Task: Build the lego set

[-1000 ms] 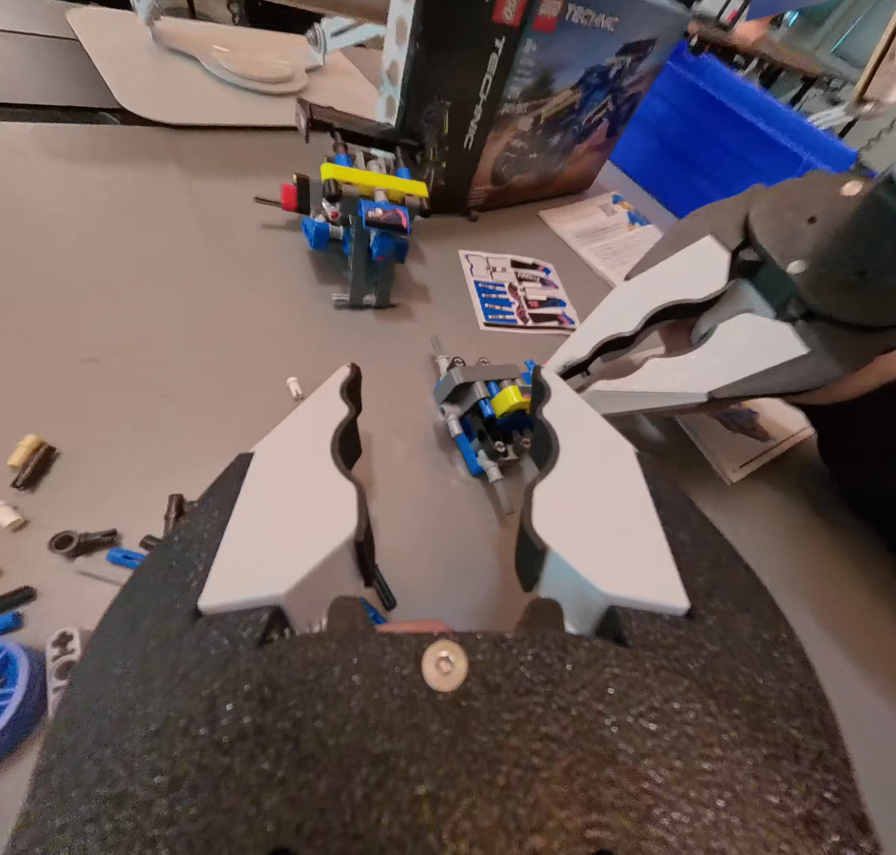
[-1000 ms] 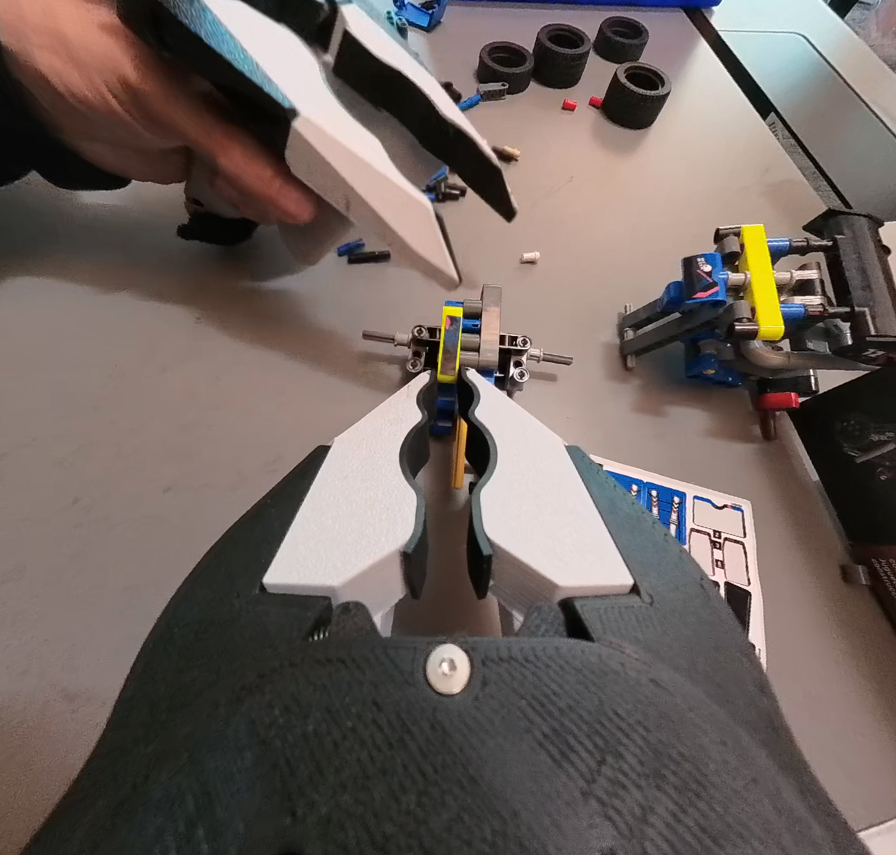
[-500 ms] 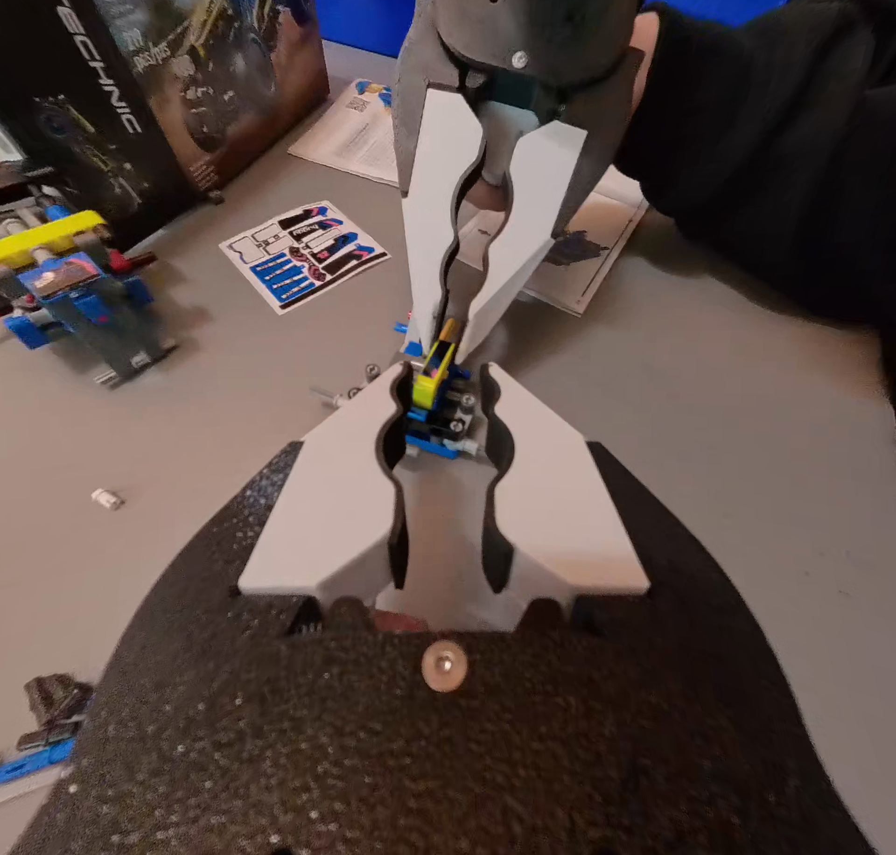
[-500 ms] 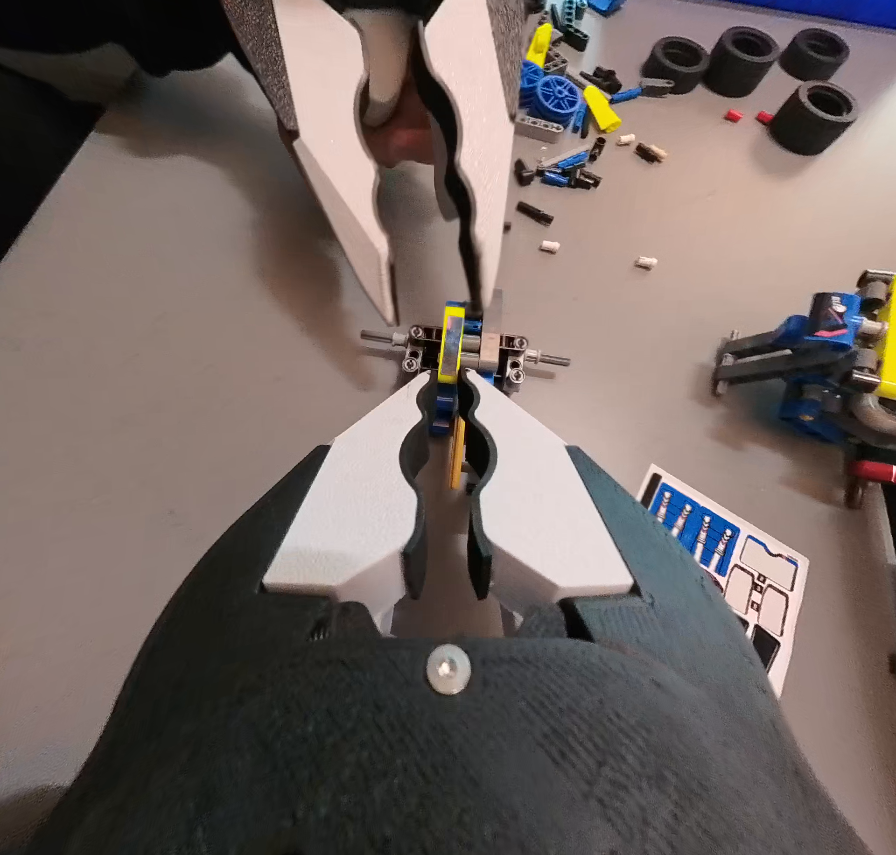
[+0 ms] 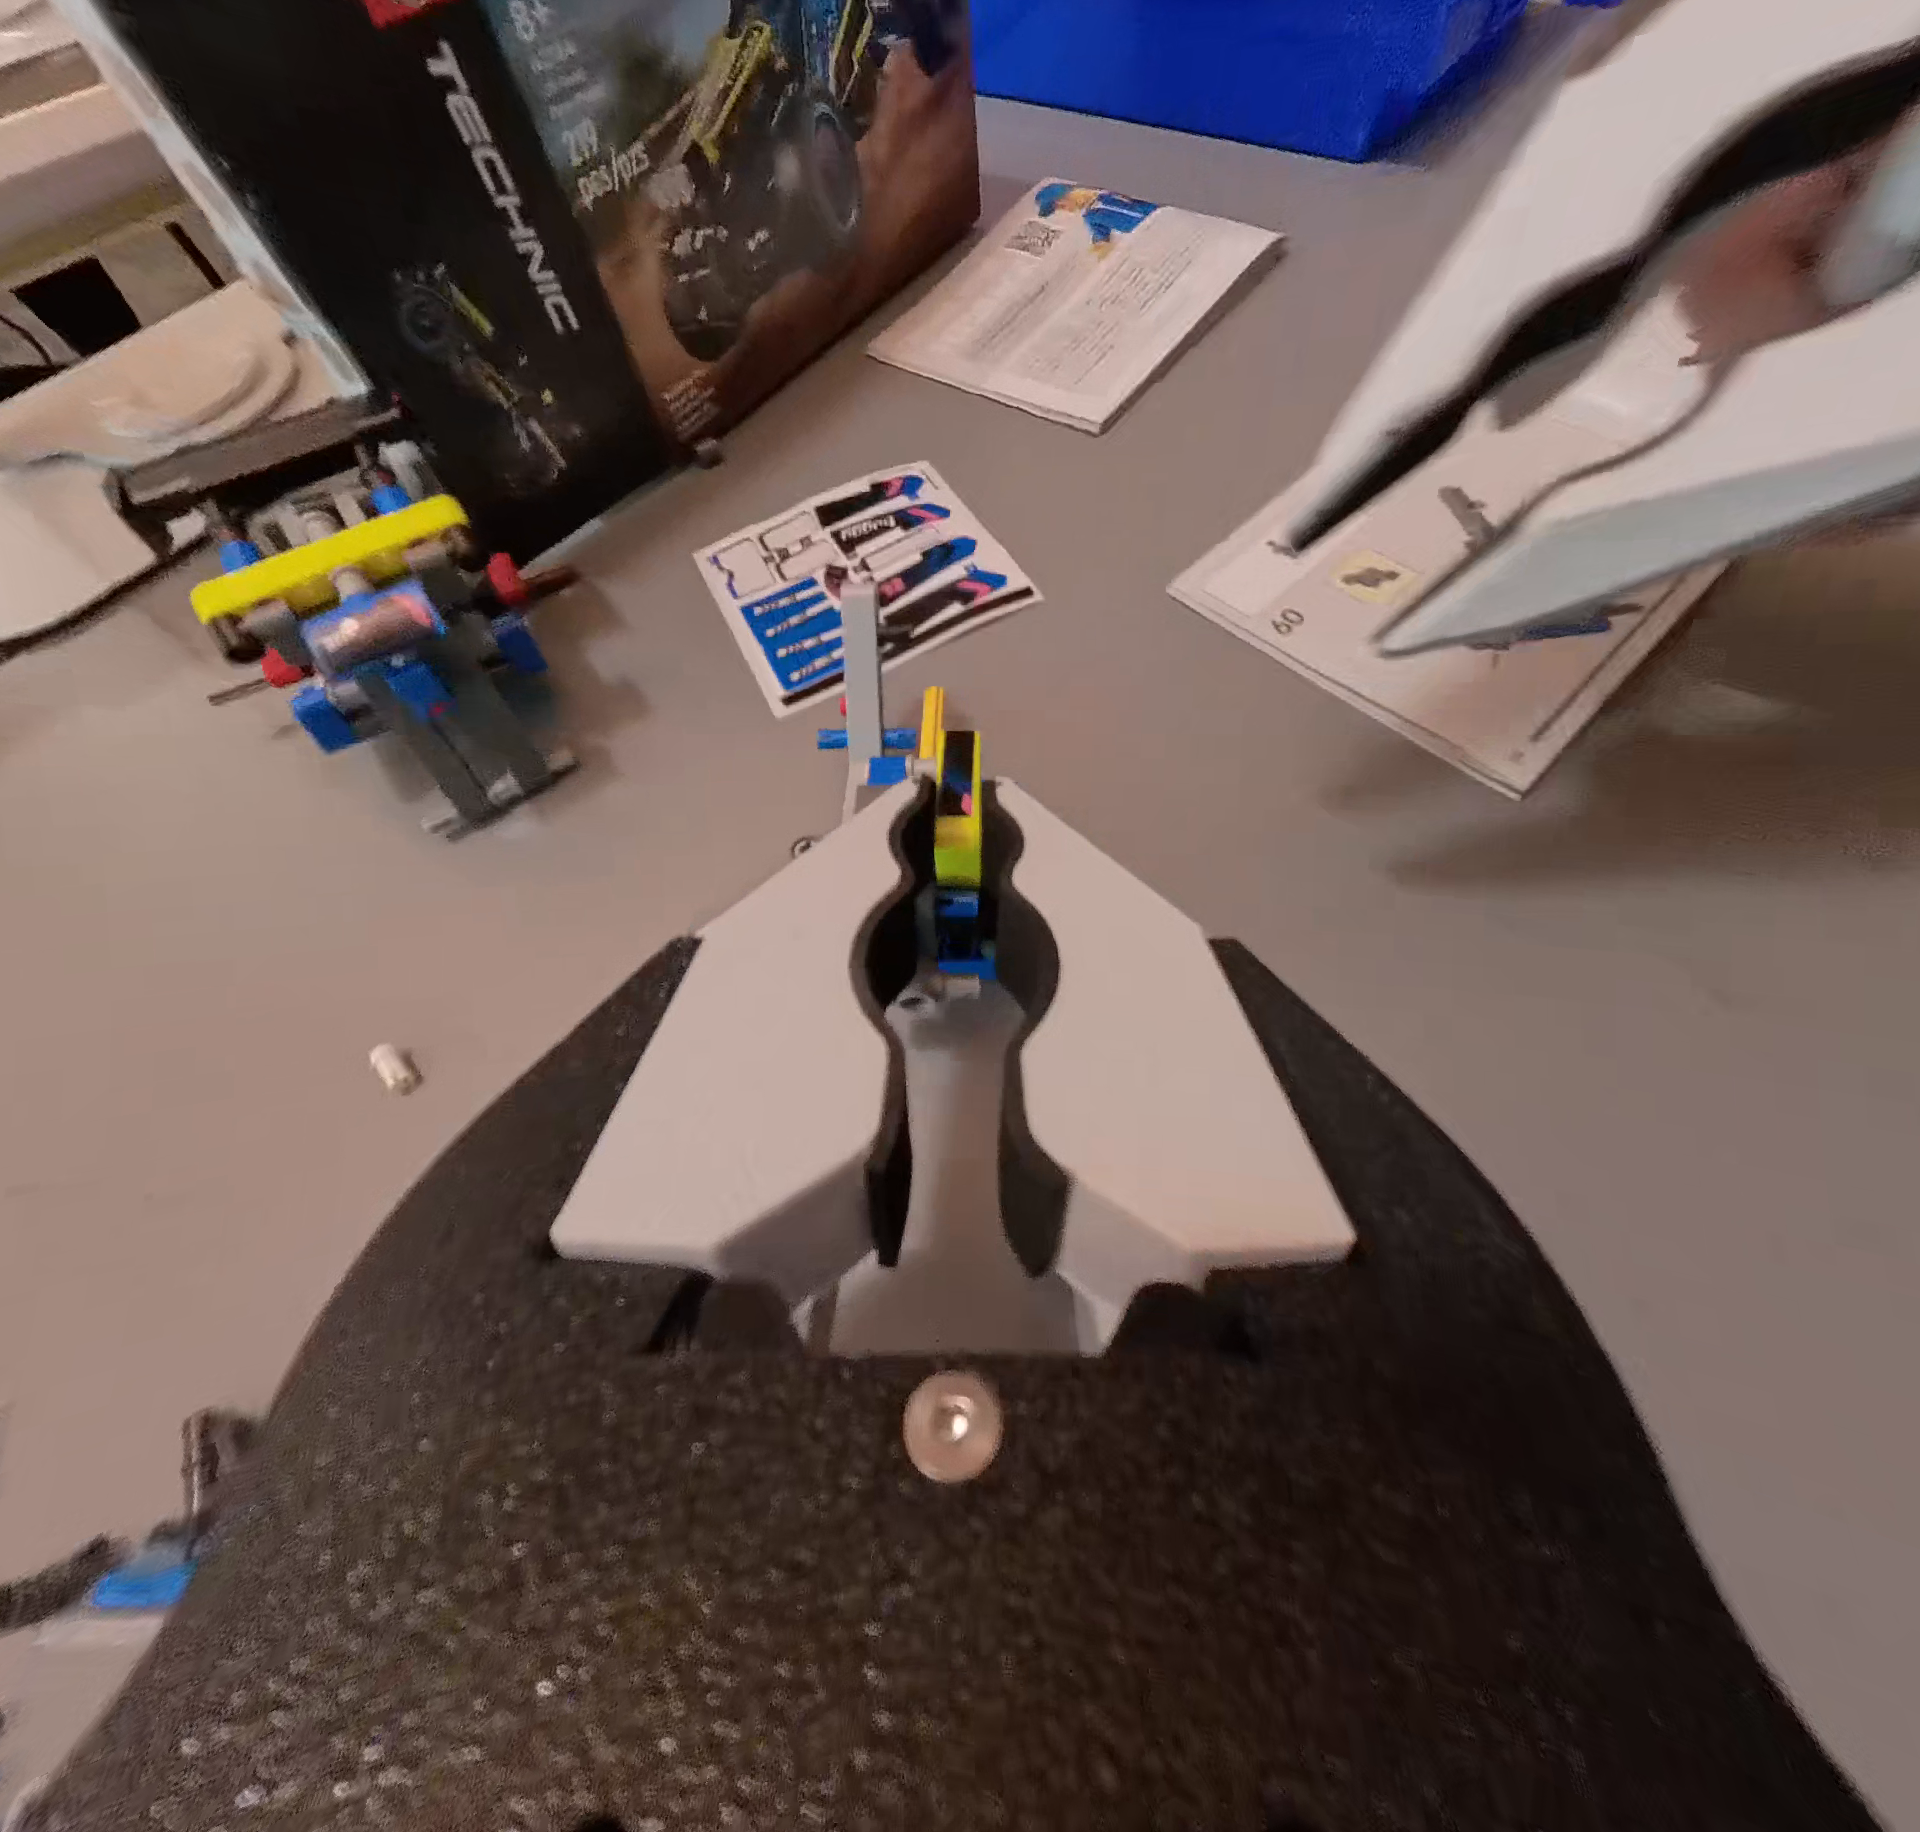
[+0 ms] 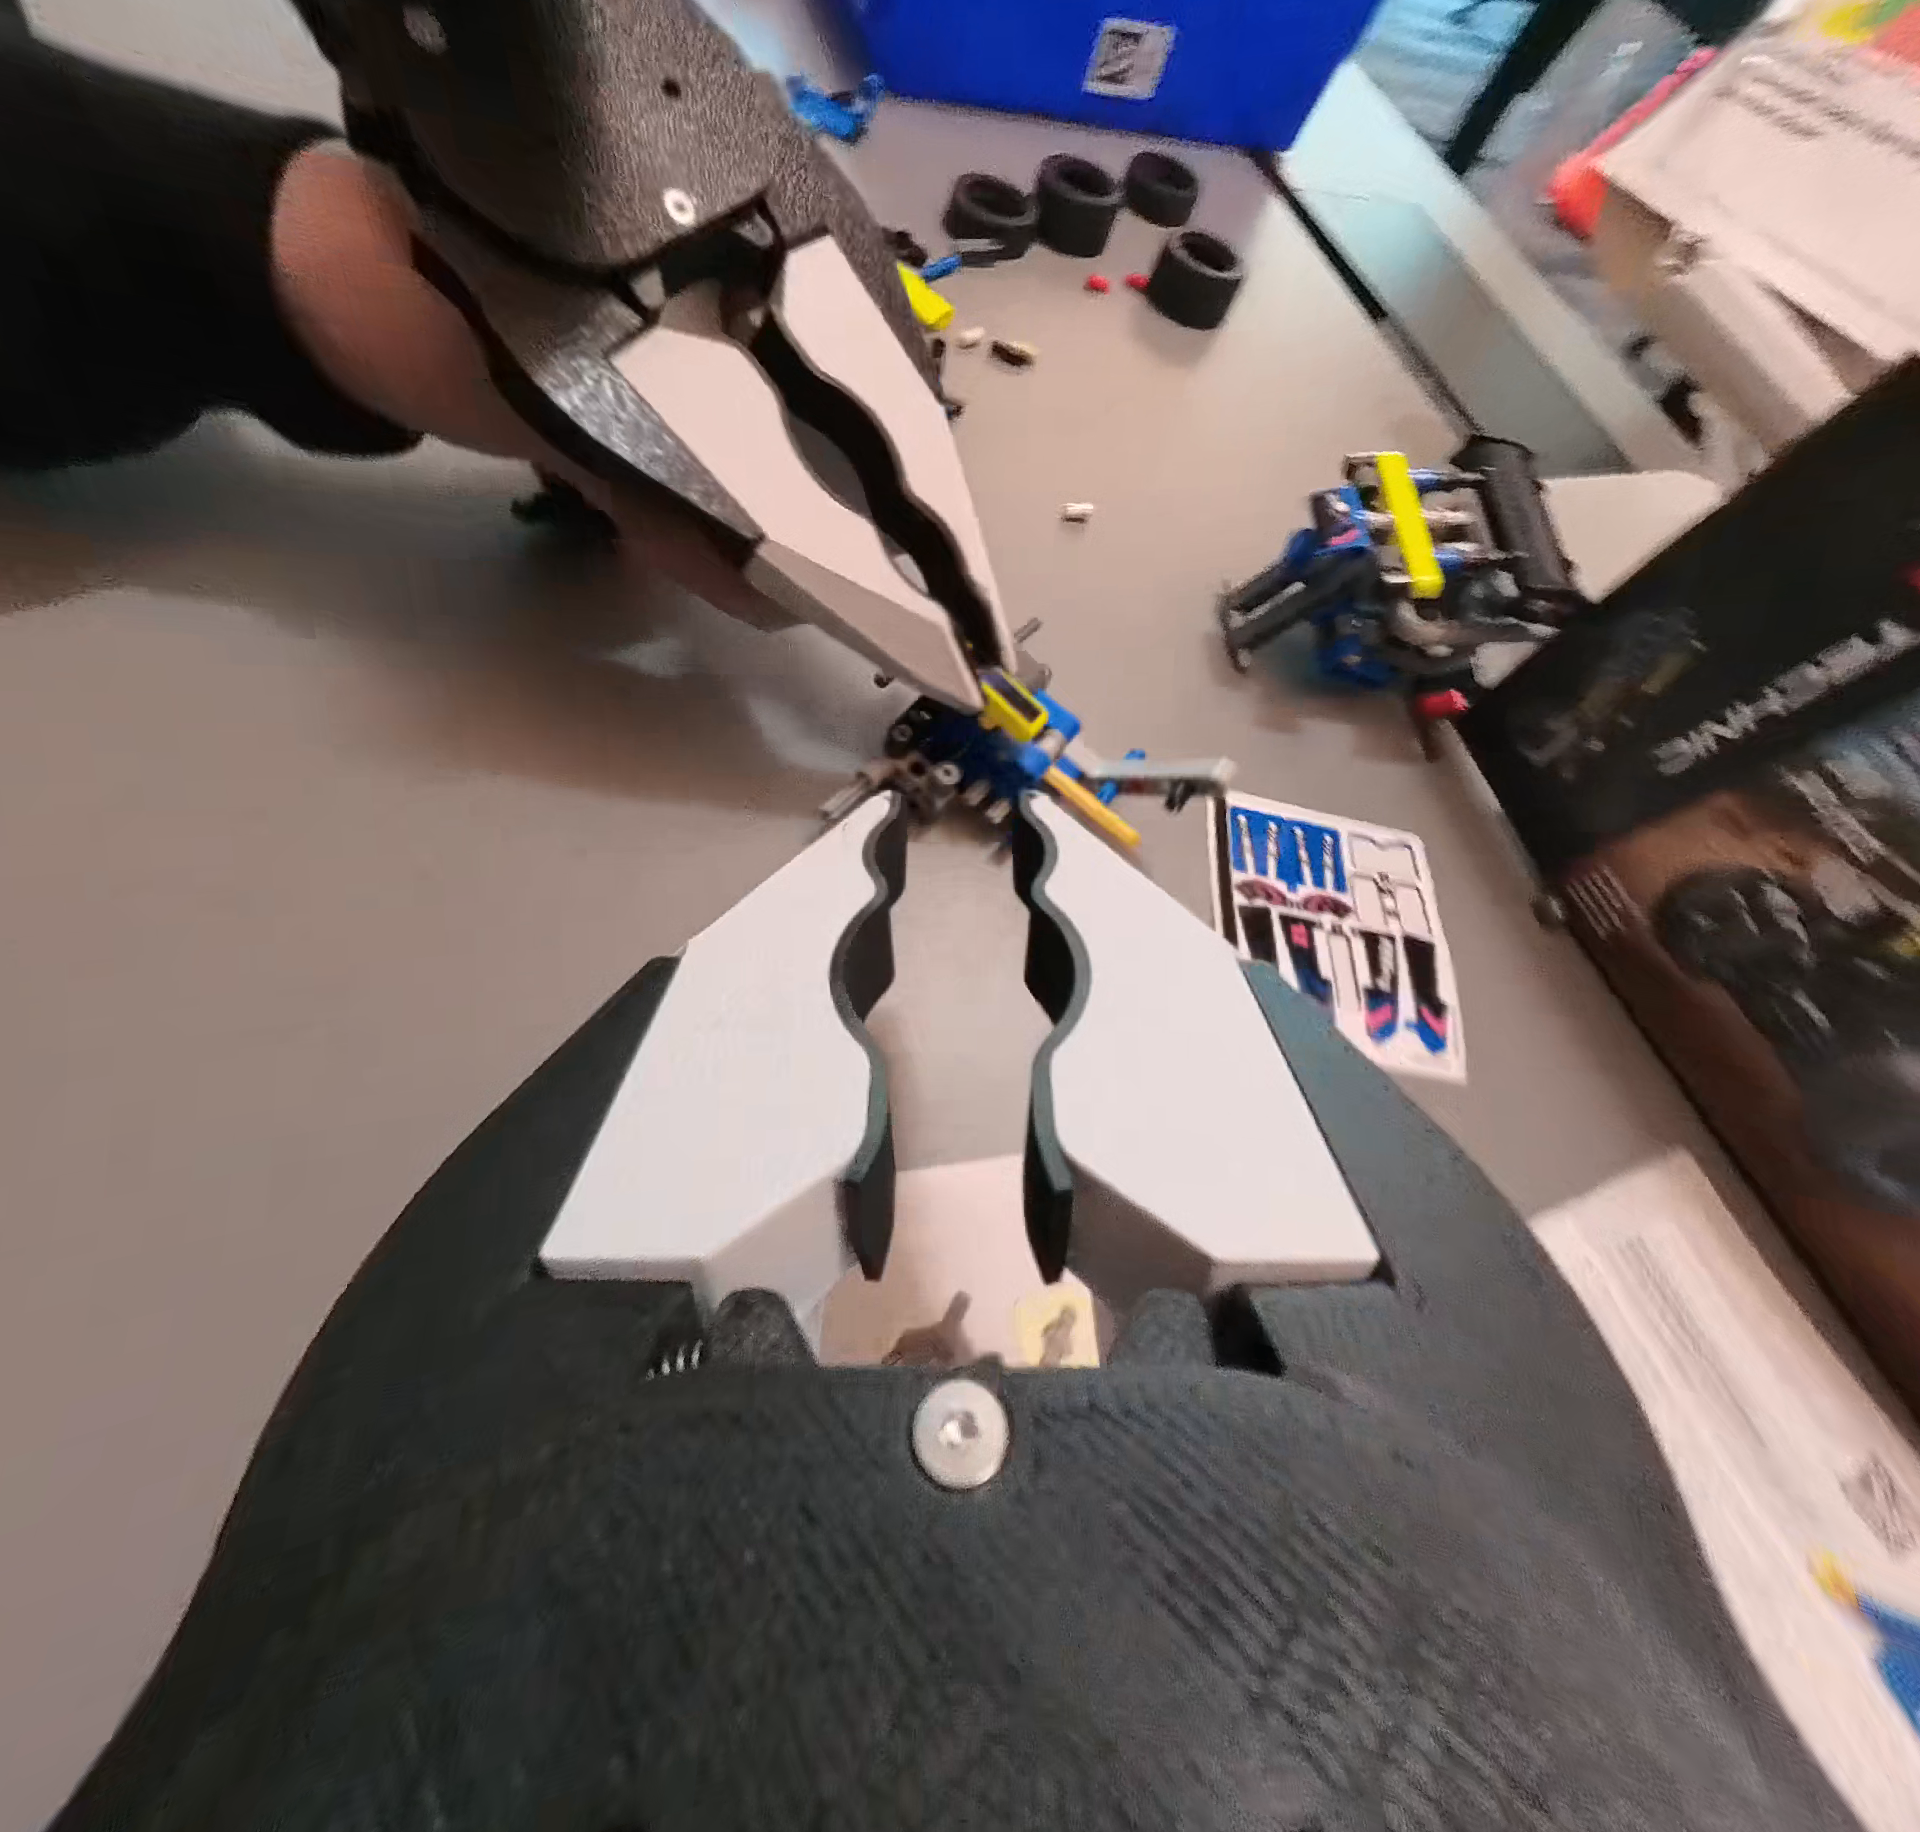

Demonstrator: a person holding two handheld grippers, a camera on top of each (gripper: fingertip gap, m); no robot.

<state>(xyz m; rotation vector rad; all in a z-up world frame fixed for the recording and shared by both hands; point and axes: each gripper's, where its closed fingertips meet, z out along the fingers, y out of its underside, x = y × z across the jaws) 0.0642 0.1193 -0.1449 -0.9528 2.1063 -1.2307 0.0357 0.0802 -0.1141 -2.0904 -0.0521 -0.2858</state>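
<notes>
I see the small blue-yellow-grey subassembly point(image 5: 954, 826) pinched upright, its grey beam point(image 5: 860, 676) pointing up; the larger chassis point(image 5: 379, 629) rests on the table.

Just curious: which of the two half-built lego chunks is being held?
The smaller one, pinched in the left hand-held gripper; the bigger one sits untouched by the box.

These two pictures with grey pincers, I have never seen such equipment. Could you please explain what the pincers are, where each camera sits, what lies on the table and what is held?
The pincers are two-finger grippers, each held in a person's hand, with a camera looking along its fingers. The left wrist view shows the left gripper shut on a small blue and yellow lego assembly. The right wrist view shows the right gripper open and empty, just in front of that assembly. On the grey table lie a larger lego assembly, a sticker sheet, instruction booklets, the set's box, four black tyres and loose small parts. A blue bin stands behind.
</notes>
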